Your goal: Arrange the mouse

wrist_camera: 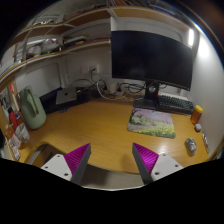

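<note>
A small grey mouse (190,145) lies on the wooden desk (95,125), off to the right of a picture-printed mouse pad (152,122) and apart from it. My gripper (112,160) is held above the desk's near side, well short of both. Its two fingers with magenta pads (76,157) stand wide apart with nothing between them.
A black monitor (151,55) stands at the back with a keyboard (165,102) under it. An orange object (197,114) stands at the right beyond the mouse. A green bag (33,110) and clutter sit at the left. Shelves run along the wall.
</note>
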Available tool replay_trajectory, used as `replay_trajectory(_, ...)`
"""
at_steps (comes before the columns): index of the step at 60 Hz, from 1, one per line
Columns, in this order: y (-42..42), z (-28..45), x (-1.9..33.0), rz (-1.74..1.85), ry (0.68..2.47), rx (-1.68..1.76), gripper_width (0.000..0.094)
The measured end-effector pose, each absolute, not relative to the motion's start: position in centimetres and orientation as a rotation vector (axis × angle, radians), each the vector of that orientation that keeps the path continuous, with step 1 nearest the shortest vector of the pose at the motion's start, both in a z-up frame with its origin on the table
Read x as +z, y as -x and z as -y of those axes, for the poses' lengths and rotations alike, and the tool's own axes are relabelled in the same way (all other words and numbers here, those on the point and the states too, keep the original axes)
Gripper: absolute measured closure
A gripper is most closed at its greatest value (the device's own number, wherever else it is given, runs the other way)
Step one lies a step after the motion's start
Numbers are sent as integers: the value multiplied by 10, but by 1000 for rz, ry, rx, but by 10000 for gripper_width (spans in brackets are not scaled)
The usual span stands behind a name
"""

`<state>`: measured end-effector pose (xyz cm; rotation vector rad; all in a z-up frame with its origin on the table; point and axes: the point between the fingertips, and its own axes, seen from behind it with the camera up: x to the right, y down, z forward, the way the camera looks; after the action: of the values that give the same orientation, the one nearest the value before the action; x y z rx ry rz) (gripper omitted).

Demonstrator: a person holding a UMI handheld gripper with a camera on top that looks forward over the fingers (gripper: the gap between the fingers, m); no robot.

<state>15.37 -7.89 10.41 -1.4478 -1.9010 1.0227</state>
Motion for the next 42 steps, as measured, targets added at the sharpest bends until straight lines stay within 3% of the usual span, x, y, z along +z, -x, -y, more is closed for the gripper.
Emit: replay_trajectory(42,-152,-77,110,1662,1582,830,72)
